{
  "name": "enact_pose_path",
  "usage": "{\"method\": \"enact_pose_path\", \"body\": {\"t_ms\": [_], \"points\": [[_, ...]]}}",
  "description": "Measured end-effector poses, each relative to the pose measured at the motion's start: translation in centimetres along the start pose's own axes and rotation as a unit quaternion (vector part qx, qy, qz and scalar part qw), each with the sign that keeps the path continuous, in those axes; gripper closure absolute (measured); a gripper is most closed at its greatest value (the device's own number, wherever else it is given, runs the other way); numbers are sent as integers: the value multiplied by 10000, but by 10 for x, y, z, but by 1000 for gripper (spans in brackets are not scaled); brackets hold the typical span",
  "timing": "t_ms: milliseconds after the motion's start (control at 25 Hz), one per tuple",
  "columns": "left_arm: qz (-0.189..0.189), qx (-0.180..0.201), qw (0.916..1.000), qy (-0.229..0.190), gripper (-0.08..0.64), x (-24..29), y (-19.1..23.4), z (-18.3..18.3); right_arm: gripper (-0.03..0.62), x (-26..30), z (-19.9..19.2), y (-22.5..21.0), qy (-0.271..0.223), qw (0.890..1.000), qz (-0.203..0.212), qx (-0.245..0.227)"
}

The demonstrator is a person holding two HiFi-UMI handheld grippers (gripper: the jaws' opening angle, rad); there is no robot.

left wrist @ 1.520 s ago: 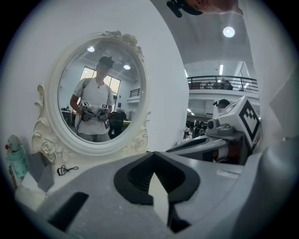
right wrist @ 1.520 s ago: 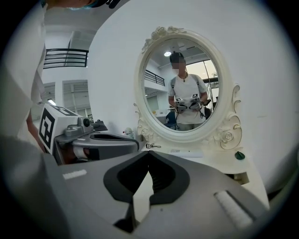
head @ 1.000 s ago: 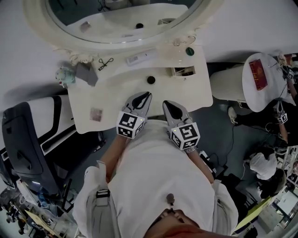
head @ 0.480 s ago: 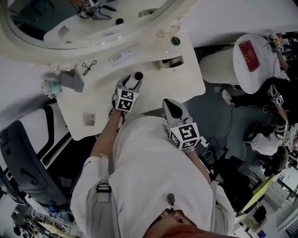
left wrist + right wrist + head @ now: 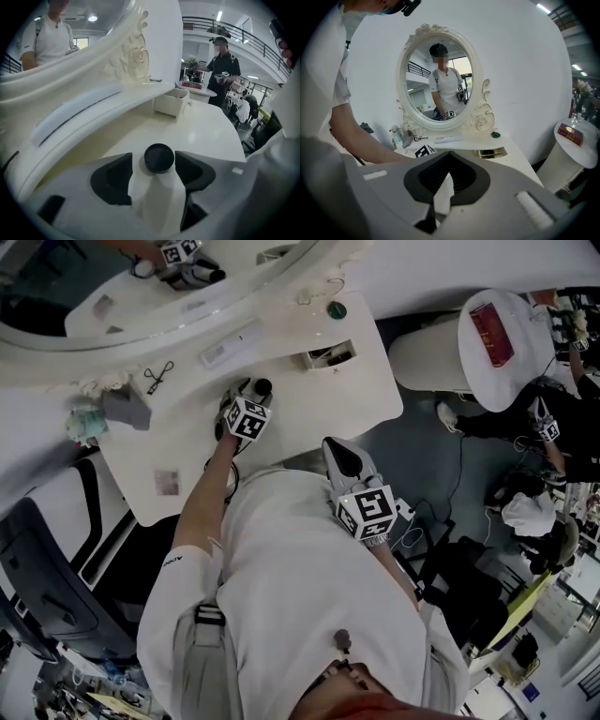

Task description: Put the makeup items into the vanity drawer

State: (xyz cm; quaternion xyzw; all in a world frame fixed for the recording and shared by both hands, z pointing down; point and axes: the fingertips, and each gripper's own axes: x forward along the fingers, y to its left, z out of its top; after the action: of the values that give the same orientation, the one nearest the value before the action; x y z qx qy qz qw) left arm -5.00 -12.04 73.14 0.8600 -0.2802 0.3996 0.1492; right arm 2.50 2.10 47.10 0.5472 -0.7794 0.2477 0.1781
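Left claw (image 5: pixel 153 168): wide, jaws just been opening, pads not touching anything.
Black jar (image 5: pixel 159 157): upright on counter (image 5: pixel 211 136), centred between its tips.
Right claw (image 5: pixel 448 159): closed, empty, farther back.

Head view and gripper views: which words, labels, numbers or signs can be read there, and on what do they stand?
No text is readable.
Left tool and right tool: cubes with square marker patterns, no letters.
Red box on the side table: print too small.
Long white pack on the vanity: marks too blurred.
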Motion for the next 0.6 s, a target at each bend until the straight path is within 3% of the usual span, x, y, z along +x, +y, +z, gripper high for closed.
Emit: {"method": "enact_pose_path", "body": {"t_ms": [200,360,600], "points": [[-156,191,9991,342,270,14,-11,-10,586,-3,-1,-5,-1,10000,-72,68],[-152,-203,9989,383,345,15,-14,-11,586,-4,-1,-7,4,10000,-45,54],[-248,-581,9974,341,347,8,-15,-15,586,-3,-3,-2,35,10000,76,-1]]}}
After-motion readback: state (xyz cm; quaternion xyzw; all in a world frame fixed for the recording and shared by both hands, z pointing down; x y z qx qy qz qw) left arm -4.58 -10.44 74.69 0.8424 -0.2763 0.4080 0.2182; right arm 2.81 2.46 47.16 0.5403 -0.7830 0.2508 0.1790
